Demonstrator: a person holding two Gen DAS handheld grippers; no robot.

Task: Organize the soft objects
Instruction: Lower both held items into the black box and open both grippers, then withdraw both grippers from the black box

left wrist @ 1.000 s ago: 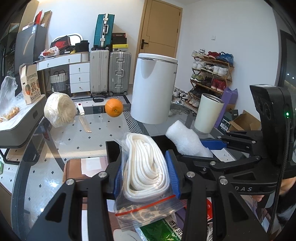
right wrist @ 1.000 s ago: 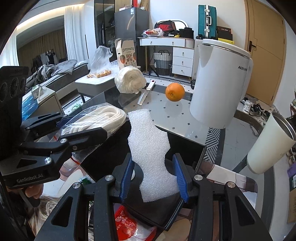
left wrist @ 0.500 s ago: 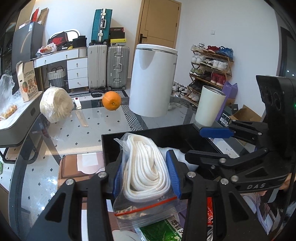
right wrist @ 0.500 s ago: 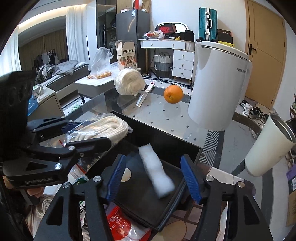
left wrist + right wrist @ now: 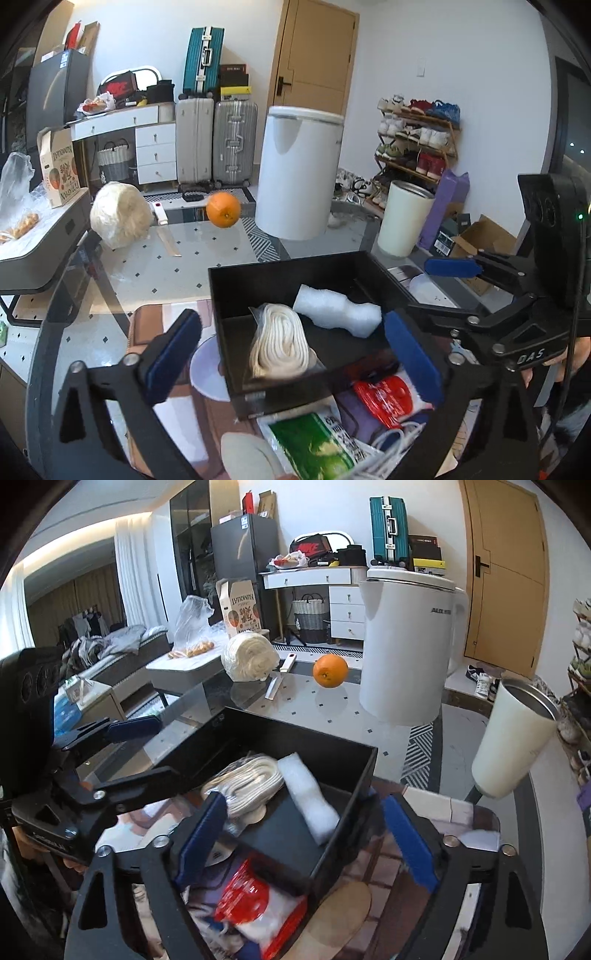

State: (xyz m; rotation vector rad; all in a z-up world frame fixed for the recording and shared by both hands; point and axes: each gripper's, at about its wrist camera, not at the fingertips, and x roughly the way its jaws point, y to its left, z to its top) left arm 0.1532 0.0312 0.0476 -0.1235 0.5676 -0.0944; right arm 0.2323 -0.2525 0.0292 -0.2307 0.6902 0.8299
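Observation:
A black open box (image 5: 288, 273) stands on the glass table. Inside it lie a clear bag of coiled white rope (image 5: 280, 343) and a white foam piece (image 5: 338, 312), side by side and touching. My left gripper (image 5: 290, 317) hovers over the box's near side, jaws opening wide, pads clear of the rope bag. My right gripper (image 5: 303, 799) is also opening above the box (image 5: 343, 775), apart from the foam (image 5: 310, 805) and rope bag (image 5: 243, 779). Each gripper shows in the other's view: the right (image 5: 419, 286), the left (image 5: 168, 747).
Beyond the box stand an orange (image 5: 222, 210), a white kettle (image 5: 299, 173), a cream tumbler (image 5: 402, 218), a white fibre ball (image 5: 118, 216) and a knife (image 5: 164, 229). A green packet (image 5: 314, 443) and a red packet (image 5: 384, 402) lie just before the box.
The right gripper opened first and dropped the foam into the box. Then the left gripper opened and the rope bag fell in beside it. Both grippers drew back a little.

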